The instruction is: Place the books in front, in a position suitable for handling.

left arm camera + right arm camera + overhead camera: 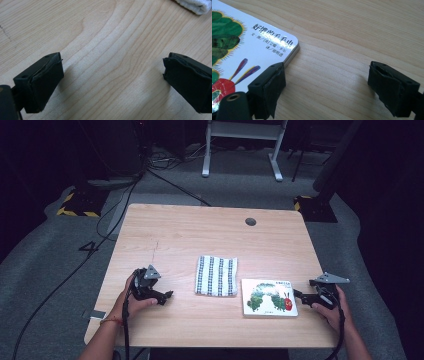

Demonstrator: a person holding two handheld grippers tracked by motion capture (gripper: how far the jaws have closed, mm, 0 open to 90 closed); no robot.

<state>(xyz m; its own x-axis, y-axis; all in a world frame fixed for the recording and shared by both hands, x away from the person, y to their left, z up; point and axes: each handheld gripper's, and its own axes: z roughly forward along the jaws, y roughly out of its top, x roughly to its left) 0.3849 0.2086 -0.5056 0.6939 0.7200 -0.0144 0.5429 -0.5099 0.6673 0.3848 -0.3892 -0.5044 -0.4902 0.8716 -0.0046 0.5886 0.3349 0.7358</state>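
A board book [269,296] with a green caterpillar on its white cover lies flat at the table's front right. Left of it lies a folded white cloth with dark stripes [216,275]. My right gripper [302,295] rests just right of the book, open; in the right gripper view [324,88] one jaw stands over the book's corner [272,42] and the other over bare wood. My left gripper [166,296] lies at the front left, open over bare table [112,75], with a white edge of the cloth [195,5] at the top right of its view.
The wooden table [190,232] has a round cable hole [250,221] near its back edge. Cables [75,265] run over the grey carpet to the left. A white desk frame [242,145] stands behind the table.
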